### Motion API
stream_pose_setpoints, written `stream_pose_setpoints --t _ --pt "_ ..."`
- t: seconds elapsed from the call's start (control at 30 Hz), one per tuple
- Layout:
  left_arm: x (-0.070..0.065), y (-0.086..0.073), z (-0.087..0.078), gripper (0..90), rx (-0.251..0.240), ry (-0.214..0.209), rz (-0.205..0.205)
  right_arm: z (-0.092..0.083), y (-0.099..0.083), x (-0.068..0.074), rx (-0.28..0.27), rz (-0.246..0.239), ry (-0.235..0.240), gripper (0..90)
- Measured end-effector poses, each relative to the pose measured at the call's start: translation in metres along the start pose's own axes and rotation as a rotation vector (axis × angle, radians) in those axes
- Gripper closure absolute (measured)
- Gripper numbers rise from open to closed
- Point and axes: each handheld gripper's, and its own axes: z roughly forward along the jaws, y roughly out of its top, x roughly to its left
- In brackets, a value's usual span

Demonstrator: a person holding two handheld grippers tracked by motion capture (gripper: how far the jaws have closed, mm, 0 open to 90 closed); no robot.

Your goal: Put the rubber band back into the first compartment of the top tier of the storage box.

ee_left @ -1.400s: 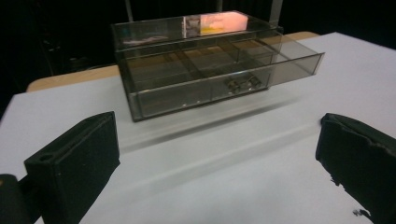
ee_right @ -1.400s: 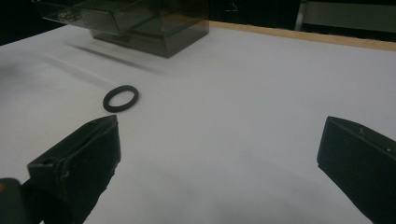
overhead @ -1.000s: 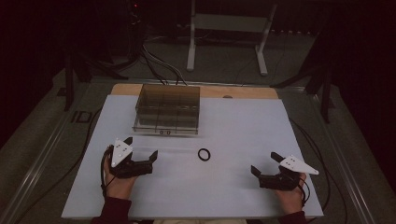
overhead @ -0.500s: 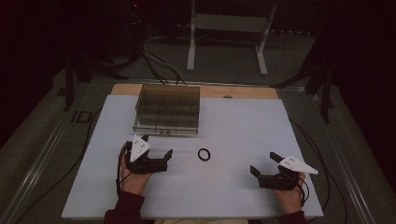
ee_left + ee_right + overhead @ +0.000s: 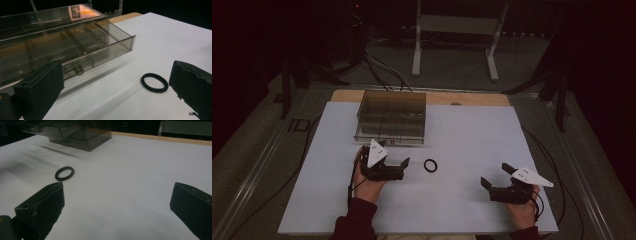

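One black ring [image 5: 430, 165] — two open tools, left tool [image 5: 403, 166], right tool [image 5: 496, 175] — one clear box [image 5: 392, 116].

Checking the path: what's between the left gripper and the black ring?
Nothing: bare white table between the left gripper and the black ring, clear in the high view.

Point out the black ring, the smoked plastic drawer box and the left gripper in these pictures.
black ring [image 5: 430, 165]: high view, on its band's left edge.
smoked plastic drawer box [image 5: 392, 115]: high view, on its top panel.
left gripper [image 5: 404, 163]: high view, midway between its open fingertips.
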Motion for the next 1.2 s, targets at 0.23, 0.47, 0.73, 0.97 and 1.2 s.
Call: stream_pose_setpoints --t 0.23,0.47,0.73,0.97,1.2 --pt "-0.004 0.0 0.012 0.7 0.028 -0.017 0.003 0.0 0.0 0.0 0.001 -0.001 0.001 0.0" --pt "-0.007 -0.001 0.022 1.0 0.049 -0.04 -0.002 0.0 0.0 0.0 0.002 0.004 0.001 0.0" --pt "-0.015 0.003 0.033 1.1 0.074 -0.066 -0.001 0.001 0.0 0.001 0.004 -0.001 0.002 0.0" --pt "-0.023 0.005 0.044 3.8 0.121 -0.088 0.002 0.0 0.0 0.001 0.002 0.0 0.003 0.0" --pt "-0.031 0.004 0.058 5.7 0.154 -0.116 0.009 0.0 0.0 0.001 0.002 -0.003 0.004 0.0"
